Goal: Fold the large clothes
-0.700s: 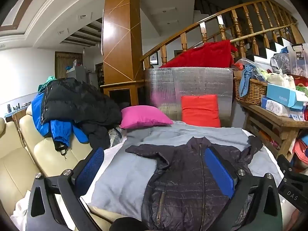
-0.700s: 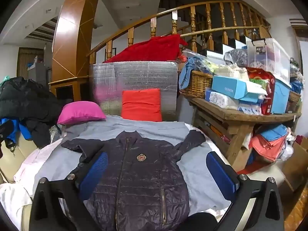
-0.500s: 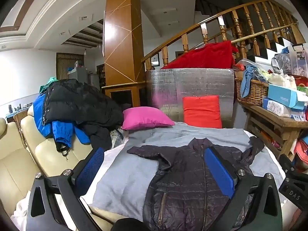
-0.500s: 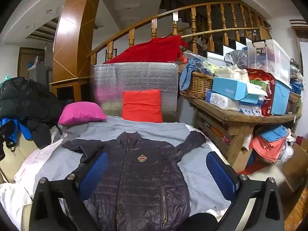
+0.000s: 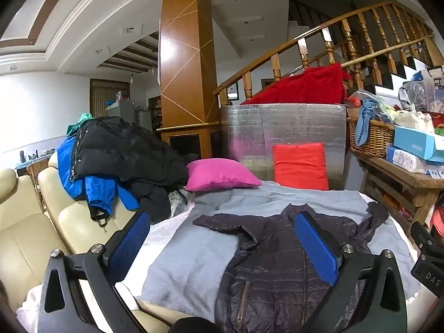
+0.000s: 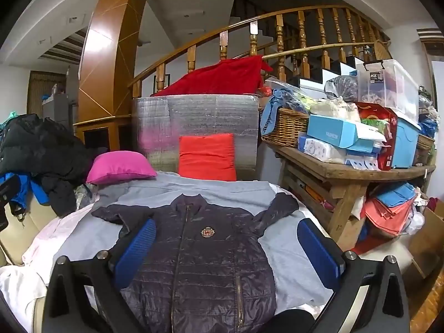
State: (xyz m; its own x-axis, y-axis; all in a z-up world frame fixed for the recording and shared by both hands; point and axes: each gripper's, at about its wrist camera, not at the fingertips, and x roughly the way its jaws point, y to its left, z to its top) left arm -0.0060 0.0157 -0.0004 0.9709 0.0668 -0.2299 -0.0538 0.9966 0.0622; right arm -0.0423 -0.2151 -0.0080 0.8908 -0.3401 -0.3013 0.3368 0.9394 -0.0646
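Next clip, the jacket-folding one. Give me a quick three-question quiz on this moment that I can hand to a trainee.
1. True or false: the dark quilted jacket lies front up, zipped, with its sleeves spread on the grey sheet.
2. Which cushion stands upright against the silver panel? A. the pink cushion B. the red-orange cushion C. neither
3. Fill in: both the left claw and the right claw are ____ and hold nothing.

Key: 1 true; 2 B; 3 open.
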